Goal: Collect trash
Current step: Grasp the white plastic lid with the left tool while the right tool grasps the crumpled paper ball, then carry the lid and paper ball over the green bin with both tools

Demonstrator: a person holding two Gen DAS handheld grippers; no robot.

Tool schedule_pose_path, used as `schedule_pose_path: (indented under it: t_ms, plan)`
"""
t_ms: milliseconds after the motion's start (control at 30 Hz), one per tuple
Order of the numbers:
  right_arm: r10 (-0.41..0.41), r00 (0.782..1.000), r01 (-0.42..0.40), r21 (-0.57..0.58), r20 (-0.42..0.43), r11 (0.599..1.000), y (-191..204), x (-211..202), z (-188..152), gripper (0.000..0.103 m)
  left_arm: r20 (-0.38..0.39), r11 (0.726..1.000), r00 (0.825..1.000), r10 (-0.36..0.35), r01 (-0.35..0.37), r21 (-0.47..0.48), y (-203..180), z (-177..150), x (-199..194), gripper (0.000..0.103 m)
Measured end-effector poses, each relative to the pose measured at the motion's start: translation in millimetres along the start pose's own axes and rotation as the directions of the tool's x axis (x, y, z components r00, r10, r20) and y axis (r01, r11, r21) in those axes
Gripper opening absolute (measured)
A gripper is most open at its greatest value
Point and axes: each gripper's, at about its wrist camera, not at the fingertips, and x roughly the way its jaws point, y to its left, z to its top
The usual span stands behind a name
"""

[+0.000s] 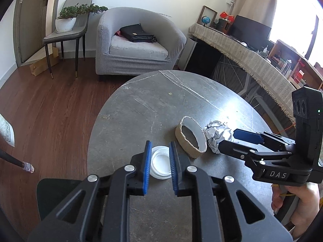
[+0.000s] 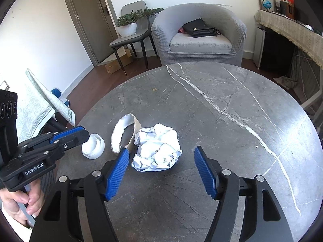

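Observation:
On the round grey marble table lie a white plastic lid, a torn cardboard ring and a crumpled white paper ball, in a row from left to right. My left gripper hovers over the lid with only a narrow gap between its blue pads. The lid shows through that gap and lies flat on the table, not pinched. My right gripper stands open wide, and the paper ball sits between and just past its fingertips, untouched. The ring and the lid lie to its left.
Beyond the table a grey armchair holds a black bag. A chair with a potted plant stands by the door. A cloth-covered desk runs along the right. Wooden floor lies to the left. A hand holds each gripper.

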Motion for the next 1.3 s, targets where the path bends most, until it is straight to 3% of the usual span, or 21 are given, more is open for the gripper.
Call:
schedule_pose_path:
  t_ms: [133, 267, 400, 500, 767, 867, 1000, 1300]
  plan:
    - [-0.001, 1.000, 0.001, -0.006, -0.003, 1.000, 5, 5, 1, 0.066, 0.010, 1.000, 1.000, -0.003, 0.003, -0.003, 2, 1, -6, 0.018]
    - [-0.008, 1.000, 0.008, 0.006, -0.009, 1.000, 5, 10, 2, 0.054, 0.014, 1.000, 1.000, -0.009, 0.009, -0.008, 5, 2, -10, 0.018]
    - [-0.007, 1.000, 0.007, 0.011, -0.007, 1.000, 4, 12, 3, 0.050, 0.003, 1.000, 1.000, -0.021, 0.021, -0.023, 9, 1, -8, 0.018]
    - [-0.024, 1.000, 0.024, -0.001, 0.000, 1.000, 5, 11, 4, 0.049, -0.005, 1.000, 1.000, -0.020, 0.020, -0.010, 5, 1, -3, 0.018]
    - [-0.019, 1.000, 0.019, -0.004, -0.005, 1.000, 5, 9, 2, 0.049, 0.000, 0.990, 0.998, 0.067, -0.067, 0.120, -15, -4, 3, 0.018]
    - [-0.018, 1.000, 0.018, -0.004, -0.003, 1.000, 4, 8, 3, 0.049, -0.008, 0.988, 0.997, 0.076, -0.074, 0.138, -17, -5, 6, 0.012]
    - [-0.022, 1.000, 0.022, -0.006, 0.007, 1.000, 5, 6, 4, 0.049, -0.015, 0.986, 0.996, 0.087, -0.084, 0.145, -15, -6, 10, 0.003]
    - [-0.020, 0.999, 0.021, -0.017, 0.042, 1.000, 13, -3, 7, 0.049, 0.022, 0.992, 0.998, 0.053, -0.055, 0.114, -11, -2, -6, 0.003]
